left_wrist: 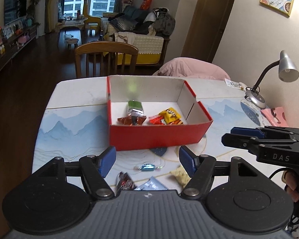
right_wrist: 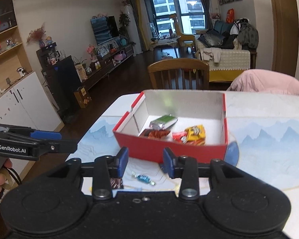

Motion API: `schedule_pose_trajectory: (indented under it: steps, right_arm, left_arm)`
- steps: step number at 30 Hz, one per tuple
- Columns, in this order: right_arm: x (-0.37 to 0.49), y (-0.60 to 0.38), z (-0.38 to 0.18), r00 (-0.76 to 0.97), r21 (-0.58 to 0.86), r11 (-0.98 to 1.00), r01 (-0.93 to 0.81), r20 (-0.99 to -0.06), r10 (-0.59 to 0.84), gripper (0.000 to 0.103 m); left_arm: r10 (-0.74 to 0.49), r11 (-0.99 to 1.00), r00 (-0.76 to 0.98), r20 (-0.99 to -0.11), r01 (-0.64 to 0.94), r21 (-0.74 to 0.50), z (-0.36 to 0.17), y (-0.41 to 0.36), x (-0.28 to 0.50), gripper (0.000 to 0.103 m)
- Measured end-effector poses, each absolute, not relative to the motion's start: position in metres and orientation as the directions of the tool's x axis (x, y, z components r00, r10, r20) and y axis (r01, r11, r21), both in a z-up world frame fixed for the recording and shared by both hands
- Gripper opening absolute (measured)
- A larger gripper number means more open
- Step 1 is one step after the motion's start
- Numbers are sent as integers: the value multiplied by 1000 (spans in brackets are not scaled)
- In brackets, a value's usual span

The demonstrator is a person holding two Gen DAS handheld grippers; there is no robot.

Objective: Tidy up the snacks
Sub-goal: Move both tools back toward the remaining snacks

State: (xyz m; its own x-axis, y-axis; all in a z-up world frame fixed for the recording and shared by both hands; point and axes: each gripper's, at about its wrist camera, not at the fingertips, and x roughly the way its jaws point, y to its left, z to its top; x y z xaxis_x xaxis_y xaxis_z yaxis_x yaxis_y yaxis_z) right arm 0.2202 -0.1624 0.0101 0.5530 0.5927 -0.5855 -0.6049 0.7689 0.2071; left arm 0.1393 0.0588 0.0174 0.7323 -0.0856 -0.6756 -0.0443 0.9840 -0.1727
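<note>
A red cardboard box [left_wrist: 153,137] [right_wrist: 169,151] with white inside stands on the table and holds a green packet [left_wrist: 134,105] [right_wrist: 165,120], a brown packet [left_wrist: 132,119], a red packet [left_wrist: 156,119] and a yellow packet [left_wrist: 170,114] [right_wrist: 196,132]. My left gripper [left_wrist: 147,159] is open and empty, just in front of the box, above a blue wrapped candy [left_wrist: 147,167] [right_wrist: 143,178]. A dark packet [left_wrist: 124,183], a light blue packet [left_wrist: 151,185] and a pale yellow packet [left_wrist: 180,176] lie near it. My right gripper [right_wrist: 145,160] is open and empty, above the same candy.
A grey desk lamp [left_wrist: 269,83] and a pink packet [left_wrist: 275,115] are at the table's right side. A wooden chair [left_wrist: 106,57] and a pink jacket on another chair [left_wrist: 189,67] stand behind the table. The table's left edge drops to a dark floor.
</note>
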Motion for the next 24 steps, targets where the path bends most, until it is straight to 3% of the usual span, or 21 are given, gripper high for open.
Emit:
schedule_pose_trajectory:
  steps: [7, 10, 16, 24]
  right_arm:
    - [200, -174, -11, 556, 237, 797, -556, -606, 569, 89]
    - [190, -180, -22, 582, 202, 822, -533, -617, 530, 102]
    - [184, -189, -58, 522, 252, 850, -463, -698, 491, 103]
    - [169, -186, -96, 528, 121, 873, -472, -755, 389, 103]
  left_arm:
    - [-93, 975, 717, -691, -74, -208, -4, 68, 119, 74]
    - [-106, 967, 702, -704, -91, -236, -18, 72, 115, 79]
    - [-138, 951, 669, -730, -116, -286, -49, 72, 109, 83]
    - [-153, 987, 629, -762, 58, -150, -74, 45, 121, 82]
